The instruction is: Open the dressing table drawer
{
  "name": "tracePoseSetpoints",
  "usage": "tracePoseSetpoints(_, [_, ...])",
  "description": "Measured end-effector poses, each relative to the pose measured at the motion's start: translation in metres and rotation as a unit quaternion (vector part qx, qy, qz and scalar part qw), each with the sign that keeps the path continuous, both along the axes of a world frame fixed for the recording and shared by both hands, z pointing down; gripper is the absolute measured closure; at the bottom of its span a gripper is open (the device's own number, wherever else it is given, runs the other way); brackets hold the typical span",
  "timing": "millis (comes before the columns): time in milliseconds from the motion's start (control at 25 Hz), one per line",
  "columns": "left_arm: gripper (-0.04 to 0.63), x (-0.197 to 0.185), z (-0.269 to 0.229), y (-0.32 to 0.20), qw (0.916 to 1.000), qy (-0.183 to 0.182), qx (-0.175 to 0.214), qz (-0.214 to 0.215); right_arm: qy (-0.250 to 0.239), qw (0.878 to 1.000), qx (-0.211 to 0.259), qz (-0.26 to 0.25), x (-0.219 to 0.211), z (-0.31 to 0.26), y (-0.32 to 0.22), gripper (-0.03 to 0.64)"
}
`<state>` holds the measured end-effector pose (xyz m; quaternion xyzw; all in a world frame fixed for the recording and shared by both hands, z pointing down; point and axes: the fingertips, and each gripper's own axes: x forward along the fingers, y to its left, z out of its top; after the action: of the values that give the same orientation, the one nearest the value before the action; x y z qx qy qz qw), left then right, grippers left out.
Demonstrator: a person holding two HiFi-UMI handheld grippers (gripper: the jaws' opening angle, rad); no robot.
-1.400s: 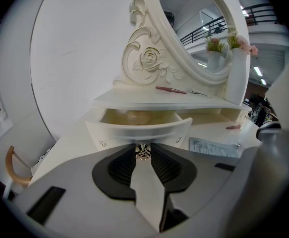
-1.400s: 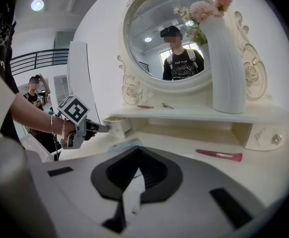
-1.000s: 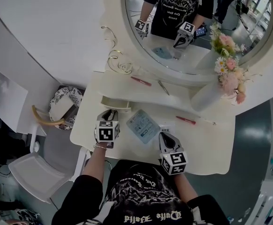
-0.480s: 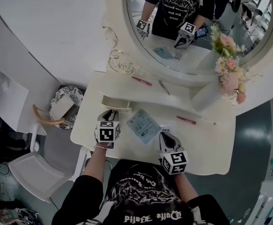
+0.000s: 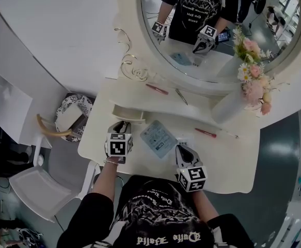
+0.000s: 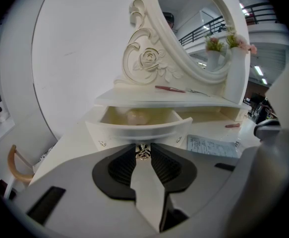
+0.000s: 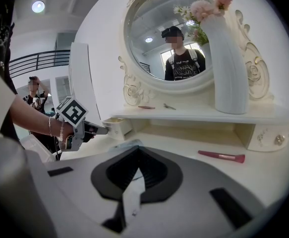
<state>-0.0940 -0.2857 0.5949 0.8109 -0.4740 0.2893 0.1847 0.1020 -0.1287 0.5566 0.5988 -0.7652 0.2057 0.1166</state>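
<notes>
1. Cream-white drawer, pulled out just ahead of left tool, inside showing.
2. Pinched between left tool's narrowly parted jaws: drawer's metal knob. Closed and empty above bench: right tool.
3. Unchanged since a second ago; looks like pull finished, only release remaining.

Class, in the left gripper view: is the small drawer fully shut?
No: the drawer stands pulled out, so its hollow inside shows from above.

Cream drawer; pink flowers; white vase; pale-blue packet.
</notes>
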Motion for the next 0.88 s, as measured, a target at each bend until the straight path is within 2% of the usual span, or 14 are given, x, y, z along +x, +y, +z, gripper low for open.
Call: tracePoseSetpoints(880, [0.494, -0.0014, -0.0005, 0.0058, 1.0, 0.0, 0.001, -0.004, -0.006, 1.0, 0.003, 0.003, 0.0022, -0.001, -0.0002, 0.606])
